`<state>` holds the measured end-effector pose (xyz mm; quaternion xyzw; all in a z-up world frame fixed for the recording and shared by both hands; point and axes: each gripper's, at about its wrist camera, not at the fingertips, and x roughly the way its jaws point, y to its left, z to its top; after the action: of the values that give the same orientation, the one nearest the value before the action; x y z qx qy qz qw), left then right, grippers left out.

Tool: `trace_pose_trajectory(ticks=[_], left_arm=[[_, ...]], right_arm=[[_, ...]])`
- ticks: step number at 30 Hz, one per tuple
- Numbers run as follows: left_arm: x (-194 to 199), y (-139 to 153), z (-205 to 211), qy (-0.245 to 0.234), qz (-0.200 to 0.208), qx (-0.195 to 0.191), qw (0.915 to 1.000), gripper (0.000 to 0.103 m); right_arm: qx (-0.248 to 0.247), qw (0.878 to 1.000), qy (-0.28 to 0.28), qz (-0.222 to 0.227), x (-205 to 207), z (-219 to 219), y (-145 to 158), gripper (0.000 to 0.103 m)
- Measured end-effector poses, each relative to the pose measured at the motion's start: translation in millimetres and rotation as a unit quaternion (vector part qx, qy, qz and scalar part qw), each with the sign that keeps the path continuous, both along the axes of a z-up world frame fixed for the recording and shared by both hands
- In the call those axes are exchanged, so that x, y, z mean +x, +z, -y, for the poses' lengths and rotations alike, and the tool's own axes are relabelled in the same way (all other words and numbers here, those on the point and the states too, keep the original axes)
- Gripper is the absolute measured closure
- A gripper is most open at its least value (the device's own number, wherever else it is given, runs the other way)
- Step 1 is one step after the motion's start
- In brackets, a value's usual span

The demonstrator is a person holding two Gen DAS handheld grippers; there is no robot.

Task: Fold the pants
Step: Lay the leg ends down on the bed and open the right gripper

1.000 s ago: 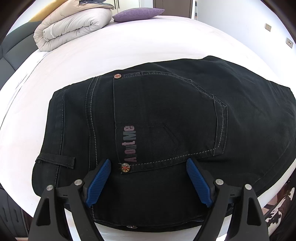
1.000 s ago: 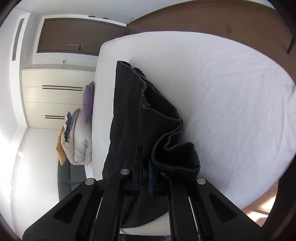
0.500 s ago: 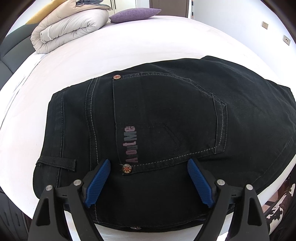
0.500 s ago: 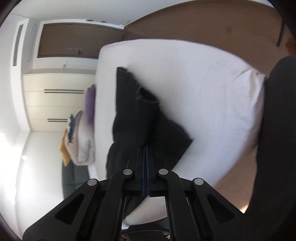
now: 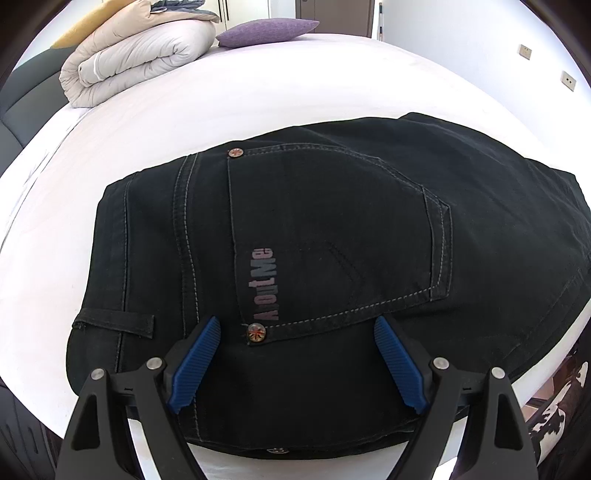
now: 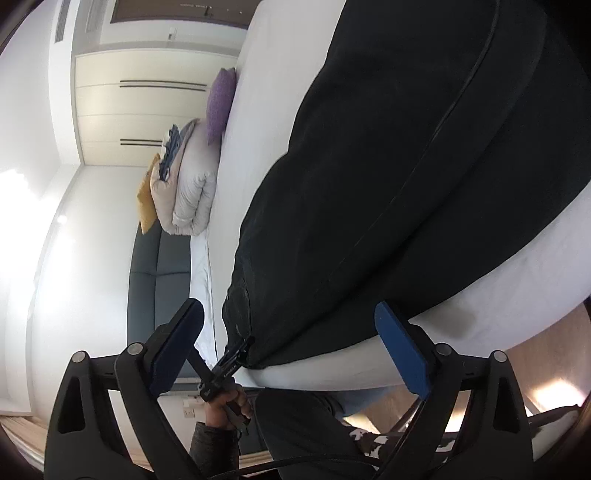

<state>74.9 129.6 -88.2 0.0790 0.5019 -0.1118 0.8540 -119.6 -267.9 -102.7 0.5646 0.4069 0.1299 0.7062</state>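
Observation:
The black jeans [image 5: 332, 229] lie folded on the white bed [image 5: 184, 110], back pocket with grey lettering facing up. My left gripper [image 5: 297, 360] is open, its blue pads [image 5: 195, 354] spread just above the waist end near a copper rivet, holding nothing. In the right wrist view the jeans [image 6: 406, 166] fill the upper right. My right gripper [image 6: 288, 350] is open and empty, rolled sideways near the bed's edge. The left gripper [image 6: 236, 356] shows there at the jeans' waist end, held by a hand.
A rolled grey duvet [image 5: 140, 59] and a purple pillow [image 5: 266, 27] lie at the far end of the bed. A dark sofa [image 6: 159, 258] and white wardrobes [image 6: 147, 85] stand beyond. The bed's near edge drops to a wooden floor [image 6: 546, 376].
My right gripper has opened and let go of the jeans' leg end, which now lies flat on the jeans. The left gripper has barely moved.

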Motion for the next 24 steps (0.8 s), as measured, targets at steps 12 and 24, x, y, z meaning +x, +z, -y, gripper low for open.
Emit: trace_pose_trajectory(ticks=[12, 24], left_arm=[[-7, -2, -5, -0.009, 0.004, -0.001, 0.9999, 0.014], [-9, -5, -7, -0.020, 0.004, -0.001, 0.9998, 0.014]], right_arm=[[0.036, 0.996, 0.031, -0.069, 33, -51, -31, 0.038], [0.053, 0.993, -0.031, -0.100, 45, -61, -47, 0.096]])
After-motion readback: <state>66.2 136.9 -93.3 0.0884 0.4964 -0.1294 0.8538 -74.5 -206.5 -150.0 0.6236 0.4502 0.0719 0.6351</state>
